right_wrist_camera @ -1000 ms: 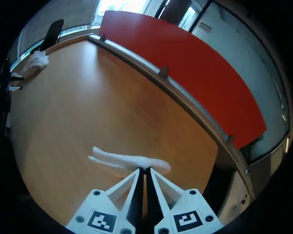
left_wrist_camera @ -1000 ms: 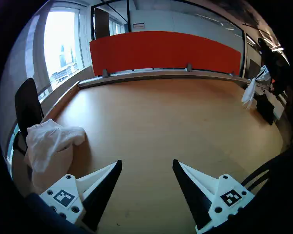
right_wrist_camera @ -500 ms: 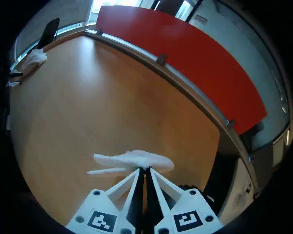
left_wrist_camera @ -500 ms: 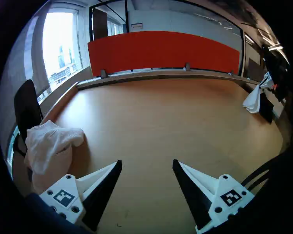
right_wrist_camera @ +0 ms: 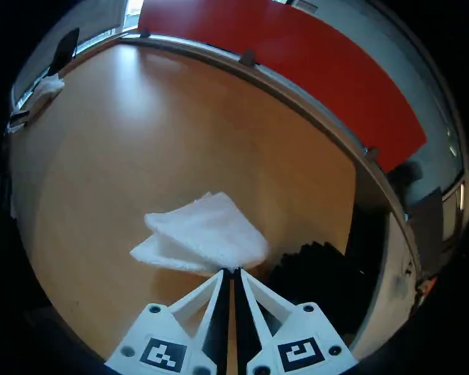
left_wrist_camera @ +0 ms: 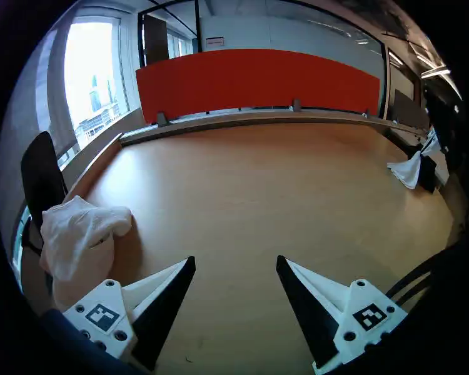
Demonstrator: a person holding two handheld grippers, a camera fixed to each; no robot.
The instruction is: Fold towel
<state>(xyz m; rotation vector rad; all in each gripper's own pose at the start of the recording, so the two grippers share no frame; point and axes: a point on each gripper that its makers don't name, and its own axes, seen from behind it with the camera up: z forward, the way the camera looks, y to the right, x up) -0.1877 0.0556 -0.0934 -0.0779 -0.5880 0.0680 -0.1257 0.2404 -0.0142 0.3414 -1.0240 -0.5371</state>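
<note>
In the right gripper view my right gripper (right_wrist_camera: 233, 272) is shut on the near corner of a white towel (right_wrist_camera: 203, 234), which hangs spread out just over the wooden table (right_wrist_camera: 141, 144) near its right edge. In the left gripper view the same towel (left_wrist_camera: 411, 170) shows small at the far right, touching the table (left_wrist_camera: 266, 187) there. My left gripper (left_wrist_camera: 234, 265) stands open over the near part of the table, nothing between its fingers. A heap of white towels (left_wrist_camera: 78, 234) lies at its left, on the table's left edge.
A red partition (left_wrist_camera: 259, 78) runs along the table's far edge. A black chair (left_wrist_camera: 39, 172) stands behind the heap of towels. The heap (right_wrist_camera: 47, 90) shows far left in the right gripper view. Dark objects (right_wrist_camera: 316, 275) lie beyond the table's right edge.
My right gripper has tilted downward with the towel, which has spread from a thin edge-on strip into a wide sheet and dropped toward the table. The left gripper has hardly moved.
</note>
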